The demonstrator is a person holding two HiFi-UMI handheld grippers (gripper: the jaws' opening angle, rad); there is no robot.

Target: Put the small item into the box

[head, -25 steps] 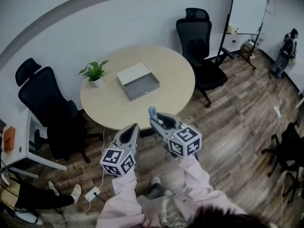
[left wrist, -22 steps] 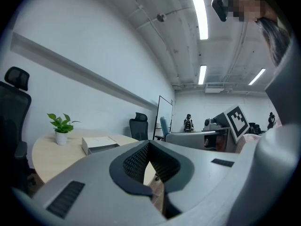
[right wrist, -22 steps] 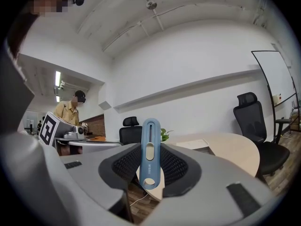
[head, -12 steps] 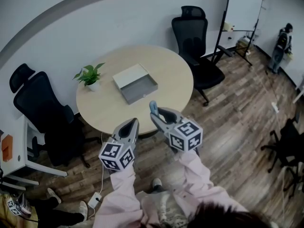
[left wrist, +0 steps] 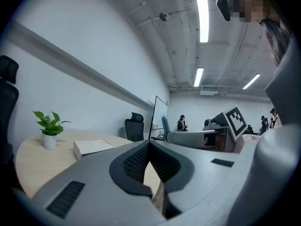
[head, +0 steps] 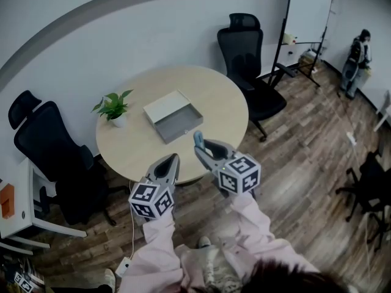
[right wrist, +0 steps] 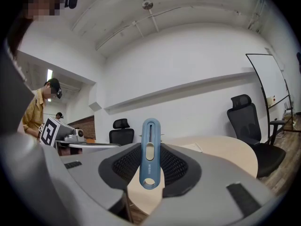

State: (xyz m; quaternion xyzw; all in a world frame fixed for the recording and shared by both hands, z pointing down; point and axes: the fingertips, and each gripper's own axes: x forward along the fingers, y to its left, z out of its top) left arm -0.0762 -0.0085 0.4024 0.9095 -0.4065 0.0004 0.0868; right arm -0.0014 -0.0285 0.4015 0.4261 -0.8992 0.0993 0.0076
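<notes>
1 small blue item (right wrist: 150, 153) (slim, rounded ends), between mesh-textured right fingers (right wrist: 178, 166)

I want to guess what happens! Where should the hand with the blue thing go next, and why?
Probably forward, over the open box on the round table: the right gripper grips the blue utility knife, well short of the box.

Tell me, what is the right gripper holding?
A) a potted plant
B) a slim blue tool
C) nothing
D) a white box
B: the right gripper view shows a slim blue tool standing upright, pinched in the right gripper.
</notes>
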